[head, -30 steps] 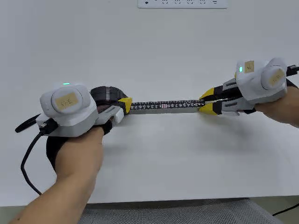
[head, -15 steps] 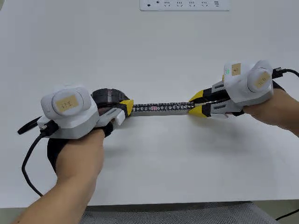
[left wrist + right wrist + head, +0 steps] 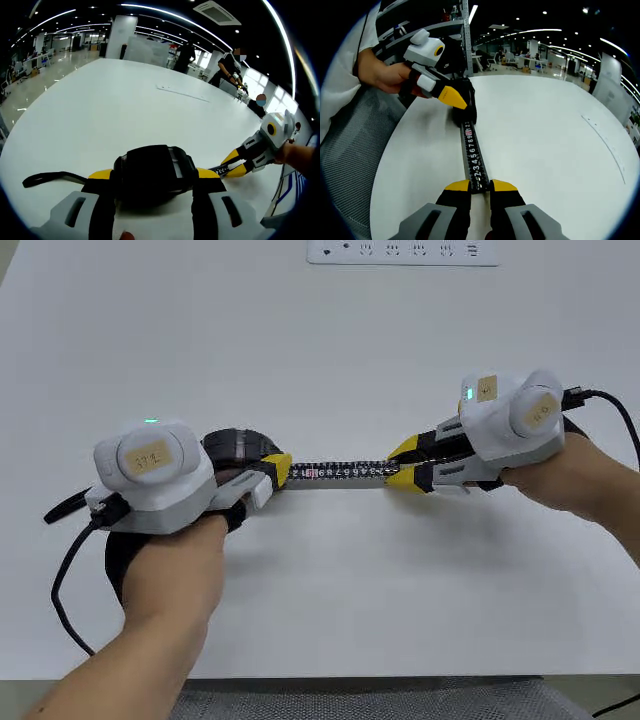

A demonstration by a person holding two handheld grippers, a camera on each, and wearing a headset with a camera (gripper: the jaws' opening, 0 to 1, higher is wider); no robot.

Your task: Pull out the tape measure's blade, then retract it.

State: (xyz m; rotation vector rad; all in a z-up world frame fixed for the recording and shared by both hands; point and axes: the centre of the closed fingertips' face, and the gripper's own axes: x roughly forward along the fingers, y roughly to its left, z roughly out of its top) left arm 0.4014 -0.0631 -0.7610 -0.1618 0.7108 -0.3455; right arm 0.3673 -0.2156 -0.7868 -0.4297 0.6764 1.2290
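Black tape measure case (image 3: 235,445), middle of worktop (image 3: 330,580), clamped between left gripper (image 3: 153,175) fingers. Blade (image 3: 471,152): short length out, tip pinched by right gripper (image 3: 481,186) fingers. Step: pull-out or retraction, cannot tell. Next move calls for steady case, straight blade travel.

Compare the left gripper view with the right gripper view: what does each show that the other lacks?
Left gripper view: the tape measure's case close up between the left tool's jaws, with people beyond the table. Right gripper view: the blade's printed numbers, legible, its end pinched by the right tool. Shared: the white table, the drawn blade, the opposite tool.
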